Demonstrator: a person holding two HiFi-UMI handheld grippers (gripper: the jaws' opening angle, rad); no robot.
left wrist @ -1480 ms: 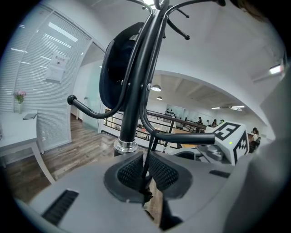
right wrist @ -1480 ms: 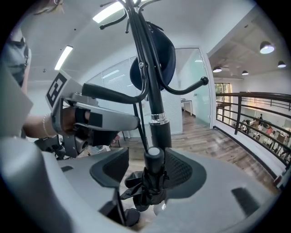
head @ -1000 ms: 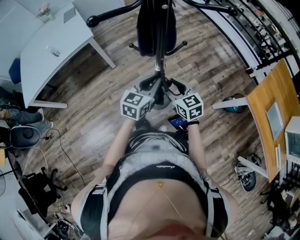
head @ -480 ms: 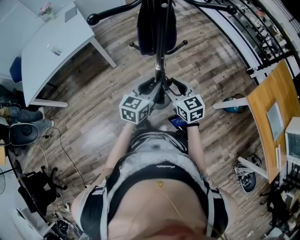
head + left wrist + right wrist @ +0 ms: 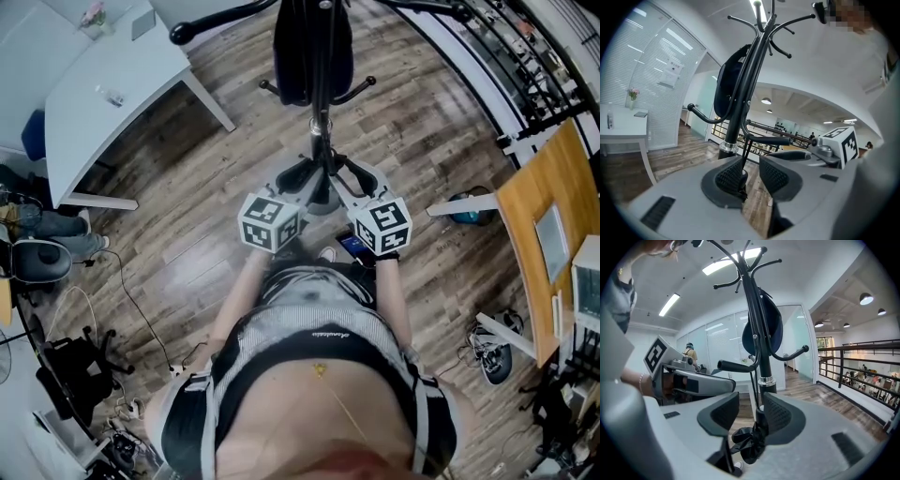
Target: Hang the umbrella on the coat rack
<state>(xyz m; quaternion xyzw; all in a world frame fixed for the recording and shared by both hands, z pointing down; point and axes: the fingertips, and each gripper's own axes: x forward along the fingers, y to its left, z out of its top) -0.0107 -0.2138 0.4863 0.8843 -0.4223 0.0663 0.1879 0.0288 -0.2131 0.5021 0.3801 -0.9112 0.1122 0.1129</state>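
The black coat rack (image 5: 321,112) stands straight ahead, with a dark bag-like thing (image 5: 312,47) on an upper hook. A black umbrella hangs close against the pole, and its curved handle (image 5: 736,365) juts out sideways. My left gripper (image 5: 292,186) is left of the pole. Its jaws have just opened and stand open (image 5: 752,176), with a thin black cord lying along the left pad. My right gripper (image 5: 354,186) is right of the pole. Its jaws (image 5: 752,411) have been closing around the thin shaft and bunched fabric (image 5: 749,441), with a gap still showing.
A white table (image 5: 103,94) stands at the upper left. A metal railing (image 5: 487,56) curves along the right and a wooden panel (image 5: 544,216) sits below it. Cables and a chair (image 5: 37,267) crowd the left edge. The rack's round base (image 5: 323,199) rests on the wood floor.
In the head view both marker cubes have slid a little toward the person's body. The rack and the dark thing on it stay as they were.
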